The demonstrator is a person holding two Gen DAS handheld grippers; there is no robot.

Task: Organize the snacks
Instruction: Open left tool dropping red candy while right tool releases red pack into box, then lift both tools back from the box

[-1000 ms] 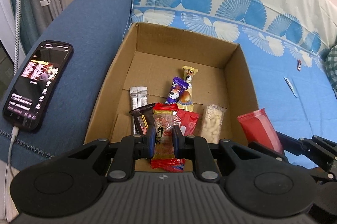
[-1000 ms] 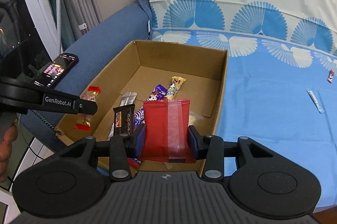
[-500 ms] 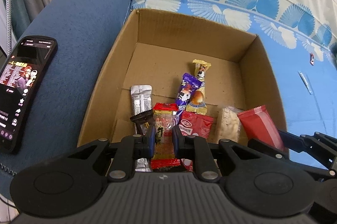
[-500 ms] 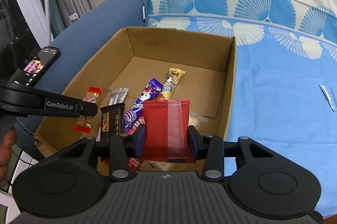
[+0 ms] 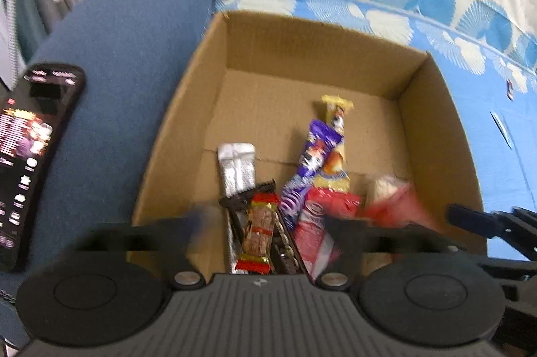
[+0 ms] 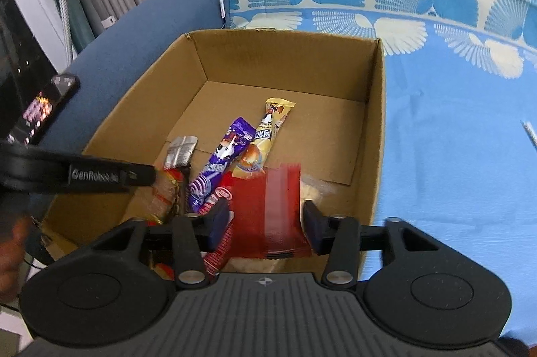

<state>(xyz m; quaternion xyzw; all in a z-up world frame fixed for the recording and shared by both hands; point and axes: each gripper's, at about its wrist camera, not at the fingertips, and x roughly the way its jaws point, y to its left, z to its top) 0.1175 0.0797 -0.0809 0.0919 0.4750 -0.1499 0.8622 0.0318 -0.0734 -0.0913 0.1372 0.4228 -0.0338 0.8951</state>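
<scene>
**Over the Box, Both Grips Let Go**

At six o'clock in my left wrist view, my left gripper has just sprung wide, its red-ended snack loose in the cardboard box.

Right wrist view: my right gripper has just been opening, pads clear of the red packet at six o'clock. Next, I'd withdraw and fetch more.

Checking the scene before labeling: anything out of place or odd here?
Two small wrappers lie loose on the blue bedsheet, outside the cardboard box where the other snacks are piled. A lit phone rests on the blue cushion beside the box. Nothing looks spilled or damaged.
</scene>
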